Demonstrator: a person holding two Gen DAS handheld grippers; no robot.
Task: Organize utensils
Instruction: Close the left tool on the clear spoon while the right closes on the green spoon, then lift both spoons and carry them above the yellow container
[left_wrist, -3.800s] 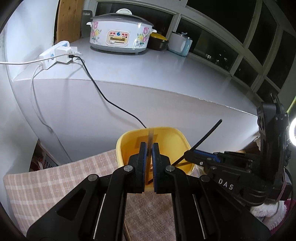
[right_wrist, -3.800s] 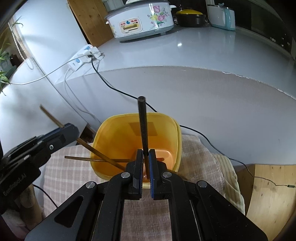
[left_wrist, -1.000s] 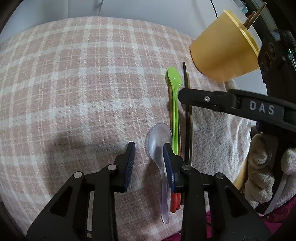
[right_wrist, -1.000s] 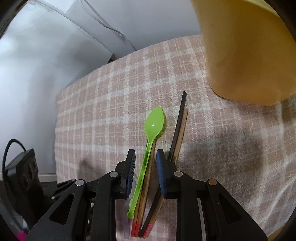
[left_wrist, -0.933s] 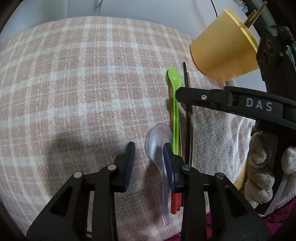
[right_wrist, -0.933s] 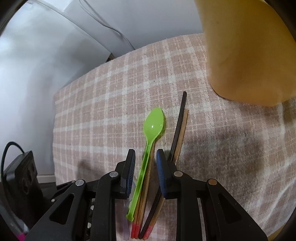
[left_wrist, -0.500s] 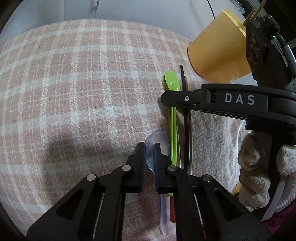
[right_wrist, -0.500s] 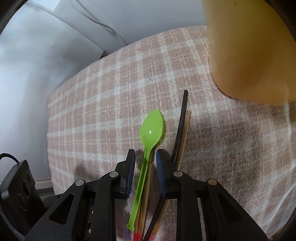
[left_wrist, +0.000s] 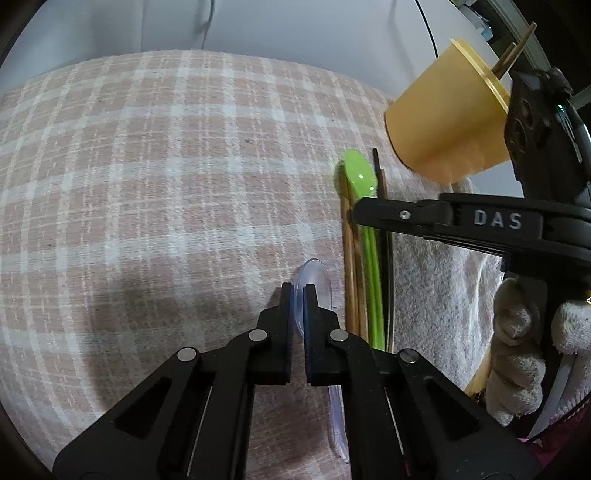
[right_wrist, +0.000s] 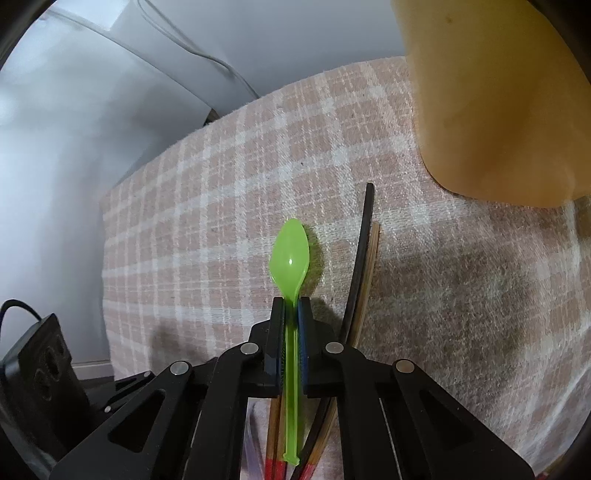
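On the checked cloth (left_wrist: 147, 192), the clear spoon (left_wrist: 316, 284) is pinched at its bowl by the left gripper (left_wrist: 298, 295). Just to its right lie wooden chopsticks (left_wrist: 351, 266), the green spoon (left_wrist: 360, 177) and a black chopstick (left_wrist: 388, 258), crossed by the right gripper (left_wrist: 369, 214). The yellow cup (left_wrist: 439, 129) stands beyond. Sticks poking from the cup show only in the left view; in the right view the green spoon's handle (right_wrist: 291, 350) is seen clamped between that gripper's jaws (right_wrist: 291, 306).

Jaws closed on clear spoon (left_wrist: 314, 282); green spoon (right_wrist: 290, 258)
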